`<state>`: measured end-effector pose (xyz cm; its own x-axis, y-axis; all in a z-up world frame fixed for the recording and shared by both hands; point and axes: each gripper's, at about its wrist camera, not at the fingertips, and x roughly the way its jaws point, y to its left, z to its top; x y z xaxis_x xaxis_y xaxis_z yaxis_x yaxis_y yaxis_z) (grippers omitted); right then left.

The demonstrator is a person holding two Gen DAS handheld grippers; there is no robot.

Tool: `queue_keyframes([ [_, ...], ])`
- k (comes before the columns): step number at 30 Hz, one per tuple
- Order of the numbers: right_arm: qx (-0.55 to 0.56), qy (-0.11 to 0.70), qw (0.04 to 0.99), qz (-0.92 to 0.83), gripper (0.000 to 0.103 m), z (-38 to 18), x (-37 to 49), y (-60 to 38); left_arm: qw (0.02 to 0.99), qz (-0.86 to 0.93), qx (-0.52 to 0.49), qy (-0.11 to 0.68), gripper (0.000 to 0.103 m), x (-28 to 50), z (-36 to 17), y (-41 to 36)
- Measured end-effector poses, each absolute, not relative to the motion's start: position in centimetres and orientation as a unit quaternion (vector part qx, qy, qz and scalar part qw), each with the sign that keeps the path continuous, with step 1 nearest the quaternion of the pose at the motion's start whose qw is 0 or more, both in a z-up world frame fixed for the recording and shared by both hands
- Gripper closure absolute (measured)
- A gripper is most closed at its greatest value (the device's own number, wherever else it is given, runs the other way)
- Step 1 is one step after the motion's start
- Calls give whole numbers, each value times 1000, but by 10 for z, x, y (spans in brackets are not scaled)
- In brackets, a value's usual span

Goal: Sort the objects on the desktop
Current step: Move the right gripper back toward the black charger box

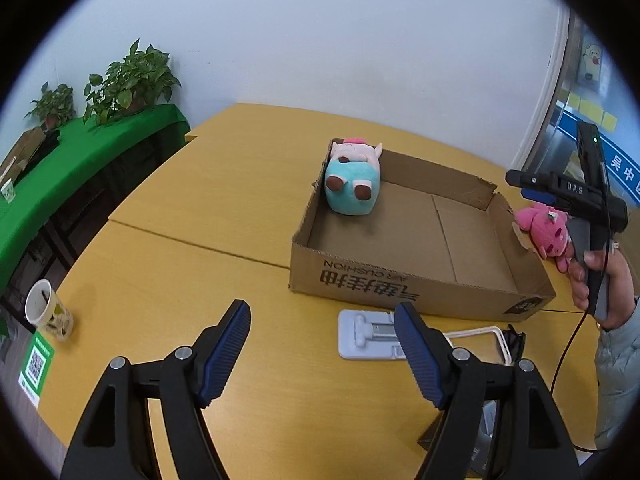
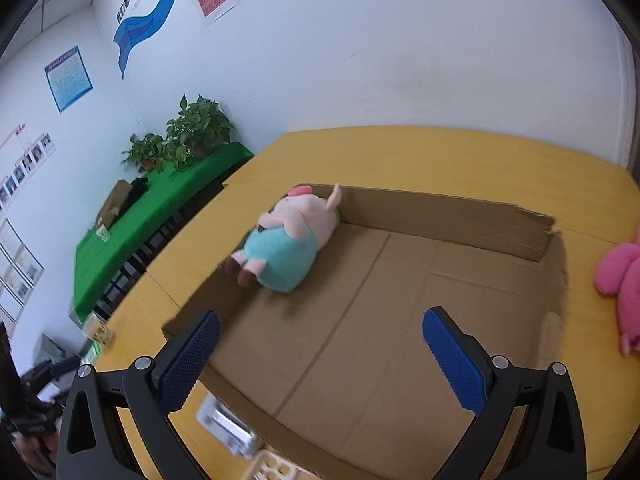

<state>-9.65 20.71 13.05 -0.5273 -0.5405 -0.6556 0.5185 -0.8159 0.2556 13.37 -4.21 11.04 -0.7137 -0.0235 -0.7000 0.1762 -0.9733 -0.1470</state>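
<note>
Landmark: cardboard box (image 1: 420,240), open-topped, on the yellow desk (image 1: 180,248).
Sorted so far: teal plush pig (image 1: 352,188) lies in the box's far left corner.
Still outside: pink plush (image 1: 544,232) on the desk just beyond the box's right wall; grey phone stand (image 1: 368,334) flat before the box's near wall.
Left gripper (image 1: 322,354): fingers apart, empty, poised near the stand.
Right gripper (image 2: 320,364): fingers apart, empty, above the box's near edge.
Procedure: probably take the pink plush next; straddle its body, close firmly, lift clear of the wall, release over bare cardboard.
</note>
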Motion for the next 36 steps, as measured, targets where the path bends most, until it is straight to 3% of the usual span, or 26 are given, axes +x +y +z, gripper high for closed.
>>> queue_keyframes([
  [20,310,43,301,-901,0,167,10,262,36,-924,363,114,29,160,110,-11],
  [30,298,99,334,-889,0,140,47,244,27,-920,377,107,29,139,95,2],
  [36,289,72,368,-881,0,129,77,258,5,-915,392,97,29,124,85,8],
])
